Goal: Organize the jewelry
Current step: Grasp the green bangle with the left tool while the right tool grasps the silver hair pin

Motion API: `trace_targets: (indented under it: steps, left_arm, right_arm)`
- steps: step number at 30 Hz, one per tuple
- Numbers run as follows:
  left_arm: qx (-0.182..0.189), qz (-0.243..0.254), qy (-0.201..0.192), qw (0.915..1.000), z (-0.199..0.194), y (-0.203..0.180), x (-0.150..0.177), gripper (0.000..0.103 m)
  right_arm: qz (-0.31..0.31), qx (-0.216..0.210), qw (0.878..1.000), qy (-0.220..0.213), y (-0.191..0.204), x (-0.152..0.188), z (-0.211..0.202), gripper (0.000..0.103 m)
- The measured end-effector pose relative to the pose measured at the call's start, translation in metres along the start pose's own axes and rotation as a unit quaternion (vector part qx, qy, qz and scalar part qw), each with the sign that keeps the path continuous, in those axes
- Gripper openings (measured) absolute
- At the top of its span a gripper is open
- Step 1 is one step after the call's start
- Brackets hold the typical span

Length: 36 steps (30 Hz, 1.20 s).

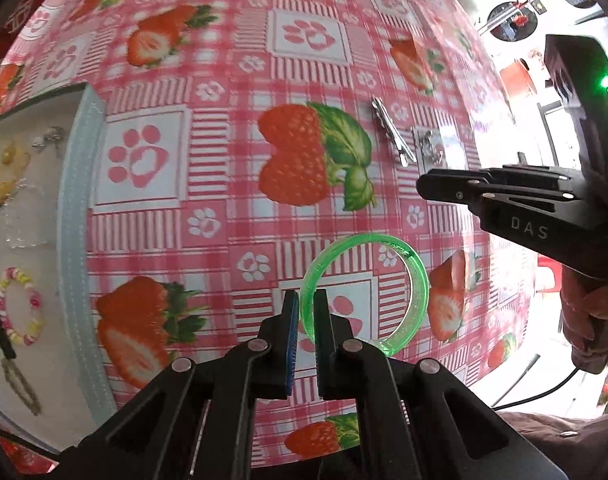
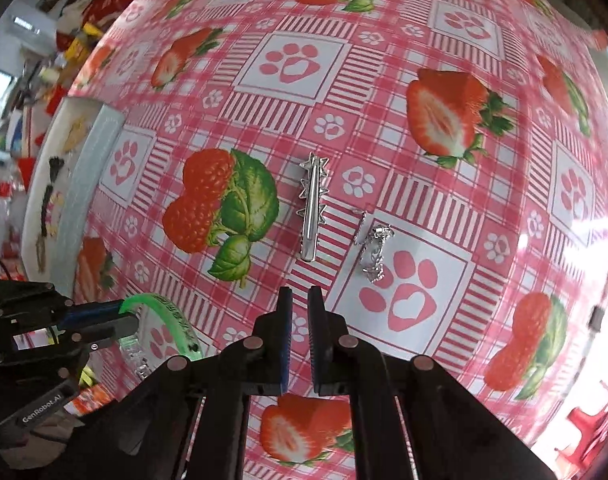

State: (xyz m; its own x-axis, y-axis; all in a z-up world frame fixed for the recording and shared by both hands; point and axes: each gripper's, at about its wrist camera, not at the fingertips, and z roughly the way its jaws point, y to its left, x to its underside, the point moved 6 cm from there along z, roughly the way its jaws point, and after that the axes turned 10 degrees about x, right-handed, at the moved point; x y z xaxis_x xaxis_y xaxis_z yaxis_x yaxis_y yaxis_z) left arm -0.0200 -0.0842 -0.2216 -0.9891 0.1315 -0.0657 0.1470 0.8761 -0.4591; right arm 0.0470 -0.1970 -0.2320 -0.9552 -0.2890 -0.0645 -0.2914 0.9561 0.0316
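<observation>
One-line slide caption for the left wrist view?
Left gripper shut on green bangle over strawberry tablecloth, beside the jewelry tray.

Left of the fingers, the jewelry tray [image 1: 80, 240] runs off the frame edge; its small pieces are too blurred to identify.

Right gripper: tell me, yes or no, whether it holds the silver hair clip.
No. The right gripper is shut on nothing; the silver hair clip lies on the tablecloth ahead of it.
</observation>
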Motion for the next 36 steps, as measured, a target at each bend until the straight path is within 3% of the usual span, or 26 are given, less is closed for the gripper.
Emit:
trace_targets:
  steps: [2,4,5,6,10,12,17,19,20,25,36]
  left_arm:
    - [0.001,-0.004,-0.006,1.0000,-0.006,0.009,-0.001,0.013]
    - [0.001,-0.006,-0.011,0.9999,-0.011,0.020,-0.001,0.013]
    - [0.000,-0.008,-0.014,0.9999,-0.014,0.022,-0.002,0.013]
    - [-0.001,-0.009,-0.015,0.9998,-0.012,0.028,-0.001,0.013]
    - [-0.002,-0.009,-0.018,0.9998,-0.015,0.031,0.003,0.013]
    - [-0.002,-0.008,-0.018,0.9998,-0.015,0.034,0.004,0.013]
    - [0.000,-0.007,-0.020,0.9998,-0.024,0.038,0.009,0.013]
    - [0.000,-0.008,-0.023,0.9997,-0.027,0.039,0.009,0.013]
    - [0.000,-0.009,-0.024,0.9997,-0.028,0.039,0.008,0.013]
    - [-0.002,-0.016,-0.032,0.9993,-0.043,0.046,0.009,0.013]
    - [-0.010,-0.045,-0.073,0.9962,-0.091,0.074,0.014,0.013]
  right_arm:
    - [0.012,0.008,1.000,-0.004,-0.009,-0.001,-0.001,0.009]
    - [0.031,0.010,0.999,-0.010,-0.014,-0.007,-0.002,0.022]
    - [0.043,0.013,0.999,-0.011,-0.009,0.000,-0.004,0.053]
    - [0.056,0.012,0.998,-0.016,-0.011,-0.003,-0.005,0.068]
    - [0.071,0.004,0.997,-0.017,-0.007,-0.011,-0.001,0.063]
    - [0.066,0.011,0.998,-0.010,-0.004,-0.014,0.007,0.036]
    - [0.026,0.060,0.998,-0.014,0.009,-0.020,0.011,0.033]
    - [0.003,0.089,0.996,-0.013,0.015,-0.020,0.013,0.022]
    - [-0.010,0.109,0.994,-0.015,0.017,-0.020,0.013,0.011]
    - [0.000,0.115,0.993,-0.018,0.020,-0.018,0.009,0.011]
    - [0.063,-0.011,0.997,-0.046,0.032,-0.021,-0.047,0.011]
